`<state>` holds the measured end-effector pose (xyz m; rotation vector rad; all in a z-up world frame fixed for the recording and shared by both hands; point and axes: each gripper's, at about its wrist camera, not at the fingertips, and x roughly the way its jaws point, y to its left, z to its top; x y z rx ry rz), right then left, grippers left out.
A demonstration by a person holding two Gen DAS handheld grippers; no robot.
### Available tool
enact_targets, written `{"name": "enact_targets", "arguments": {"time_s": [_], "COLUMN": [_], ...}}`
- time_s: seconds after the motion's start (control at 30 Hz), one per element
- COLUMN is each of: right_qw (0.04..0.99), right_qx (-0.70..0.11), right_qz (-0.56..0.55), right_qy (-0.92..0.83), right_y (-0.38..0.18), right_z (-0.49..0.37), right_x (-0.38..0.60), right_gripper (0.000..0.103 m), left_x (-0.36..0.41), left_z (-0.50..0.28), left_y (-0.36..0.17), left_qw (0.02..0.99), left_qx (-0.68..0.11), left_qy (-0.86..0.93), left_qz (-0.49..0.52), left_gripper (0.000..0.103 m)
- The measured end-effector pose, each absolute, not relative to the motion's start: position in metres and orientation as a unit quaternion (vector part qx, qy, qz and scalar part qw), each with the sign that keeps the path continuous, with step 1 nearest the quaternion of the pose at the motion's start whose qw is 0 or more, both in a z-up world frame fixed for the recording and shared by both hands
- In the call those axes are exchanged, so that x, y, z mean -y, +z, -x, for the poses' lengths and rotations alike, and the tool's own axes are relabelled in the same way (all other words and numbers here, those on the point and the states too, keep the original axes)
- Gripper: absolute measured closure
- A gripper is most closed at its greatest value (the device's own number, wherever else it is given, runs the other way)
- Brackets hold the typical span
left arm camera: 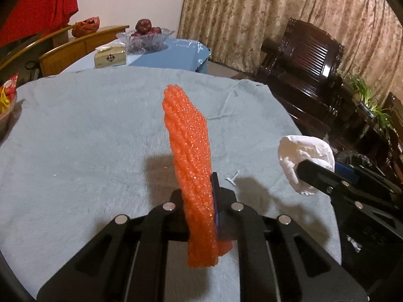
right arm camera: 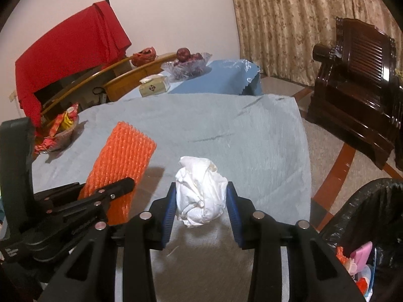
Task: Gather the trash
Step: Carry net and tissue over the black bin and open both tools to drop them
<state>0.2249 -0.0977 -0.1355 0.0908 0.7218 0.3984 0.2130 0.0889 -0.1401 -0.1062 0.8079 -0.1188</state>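
A: Showing both grippers loaded above the round table under its pale grey fleece cloth [right arm camera: 226,130]. Left gripper [left arm camera: 201,201] pinched tight on the flat orange foam fruit net [left arm camera: 187,156], edge-on, clear of the cloth. Right gripper [right arm camera: 201,201] clamped on the crumpled white paper tissue [right arm camera: 199,191], blue pads [right arm camera: 170,209] pressing both flanks.

B: Destination?

A: Bin lined with a black plastic bag [right arm camera: 362,216], low at the right of the right-wrist view, beside the table edge; pink and orange scraps already inside.

B: Best execution of the carry?

A: Probably: keep both grips closed until directly over the bag mouth; swing the tissue across first, being nearer. Hold the net upright, since its long free end could catch the liner rim. Release only once below the rim.

B: Anything left behind?

A: Small white scrap [left arm camera: 233,176] on the cloth, just beyond the left fingers; likely next. Snack basket [right arm camera: 58,136] at the far left edge, not evidently trash.
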Motion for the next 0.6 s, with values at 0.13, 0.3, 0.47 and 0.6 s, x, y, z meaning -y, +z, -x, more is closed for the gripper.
{"name": "enact_targets", "arguments": {"time_s": [0.13,0.3,0.47,0.6], "right_qw": [0.918,0.922,0.928,0.931], "right_qx": [-0.340,-0.328,-0.315,-0.307], "right_qz": [-0.044,-0.044,-0.043,-0.043], "right_qy": [0.198,0.199,0.195,0.191], "right_y": [-0.123,-0.109,-0.096,-0.088], "right_z": [-0.213,-0.200,-0.183,-0.169], "right_x": [0.099,0.104,0.110,0.120], "right_gripper": [0.065,0.065,0.065,0.065], "left_x": [-0.087,-0.083,-0.077,-0.070], "left_z": [-0.203,-0.188,-0.173,-0.162], "left_y": [-0.127,-0.111,-0.096,-0.086], "left_qw": [0.920,0.924,0.929,0.932], "left_qx": [-0.385,-0.373,-0.360,-0.352], "left_qy": [-0.056,-0.060,-0.067,-0.073], "left_qz": [0.052,0.053,0.053,0.055], "left_gripper": [0.092,0.092,0.092,0.092]}}
